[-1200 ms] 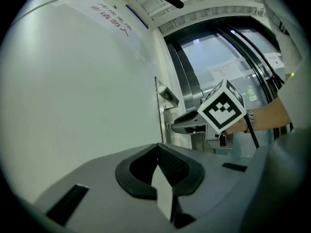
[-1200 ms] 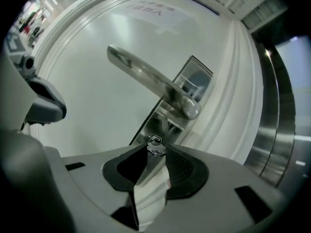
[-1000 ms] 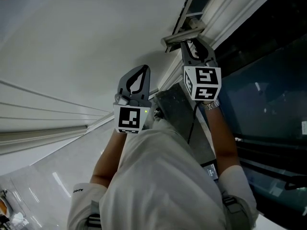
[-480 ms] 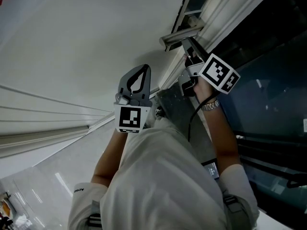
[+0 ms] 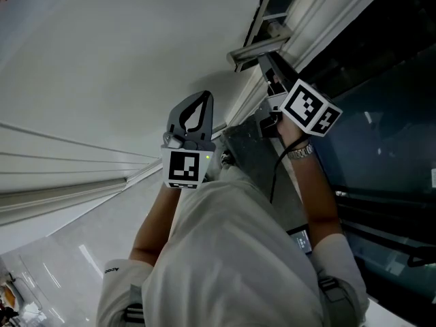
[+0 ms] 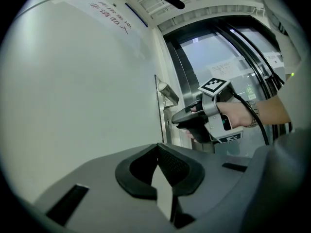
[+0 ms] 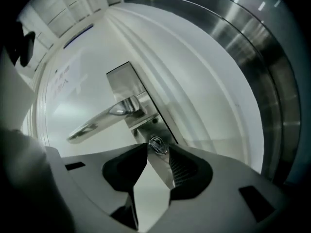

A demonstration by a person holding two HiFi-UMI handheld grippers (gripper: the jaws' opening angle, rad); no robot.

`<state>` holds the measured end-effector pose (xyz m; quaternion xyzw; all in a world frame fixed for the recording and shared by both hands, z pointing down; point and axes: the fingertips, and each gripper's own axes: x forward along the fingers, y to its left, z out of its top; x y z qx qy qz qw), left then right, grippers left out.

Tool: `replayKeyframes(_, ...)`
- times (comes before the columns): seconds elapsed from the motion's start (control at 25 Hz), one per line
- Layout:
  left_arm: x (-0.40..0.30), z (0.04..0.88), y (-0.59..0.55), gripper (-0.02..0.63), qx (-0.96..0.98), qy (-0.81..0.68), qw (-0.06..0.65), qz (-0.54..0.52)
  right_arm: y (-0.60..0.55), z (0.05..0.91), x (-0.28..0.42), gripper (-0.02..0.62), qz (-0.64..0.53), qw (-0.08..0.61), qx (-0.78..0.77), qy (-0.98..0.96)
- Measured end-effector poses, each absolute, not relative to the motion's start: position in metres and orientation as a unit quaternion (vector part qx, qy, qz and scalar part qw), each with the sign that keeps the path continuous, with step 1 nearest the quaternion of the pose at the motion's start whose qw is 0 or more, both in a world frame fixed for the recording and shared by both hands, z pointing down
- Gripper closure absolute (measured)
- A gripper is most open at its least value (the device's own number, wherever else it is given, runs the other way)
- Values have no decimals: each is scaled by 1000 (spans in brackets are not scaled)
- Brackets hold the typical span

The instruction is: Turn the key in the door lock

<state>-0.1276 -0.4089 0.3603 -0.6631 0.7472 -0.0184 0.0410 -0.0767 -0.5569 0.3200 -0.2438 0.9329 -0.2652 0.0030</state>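
The right gripper (image 7: 156, 149) is closed on the head of the key (image 7: 157, 144). The key sits in the lock (image 7: 146, 126), just below the door handle (image 7: 97, 120). Only the jaw tips hold the small head, so I think the key can slip between the pads if the lock resists, or bend if the hand pushes sideways. The left gripper (image 6: 157, 147) is closed and empty, apart from the lock.
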Motion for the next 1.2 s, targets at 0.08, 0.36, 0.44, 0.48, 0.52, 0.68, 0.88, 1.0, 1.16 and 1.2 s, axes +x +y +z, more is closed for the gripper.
replayKeyframes(0.08,-127,362,-409,598,-664,747,40,-20,-553,324,-78,479,-222,-22,-245,943)
replayKeyframes(0.36,-121,364,-411,597,-669,742,38,-21,-549,315,-78,479,-12,-73,-287,955)
replayKeyframes(0.44,-121,365,-411,597,-670,741,37,-21,-550,312,-80,480,0,-76,-284,956)
replayKeyframes(0.48,-120,366,-411,597,-670,741,37,-21,-550,312,-81,482,-4,-77,-280,957)
replayKeyframes(0.52,-120,366,-411,597,-671,741,36,-22,-551,312,-82,505,-11,-79,-276,958)
replayKeyframes(0.68,-118,364,-409,597,-671,740,38,-23,-553,312,-81,575,-42,-75,-269,959)
replayKeyframes(0.88,-122,365,-409,597,-669,742,37,-22,-556,312,-80,581,-122,-51,-251,959)
replayKeyframes(1.0,-121,365,-409,597,-670,741,36,-22,-558,313,-79,583,-208,-23,-238,949)
replayKeyframes(1.16,-120,365,-409,597,-671,740,36,-23,-560,314,-77,584,-315,16,-216,924)
replayKeyframes(1.2,-120,365,-409,597,-671,740,36,-23,-560,315,-77,584,-338,26,-210,917)
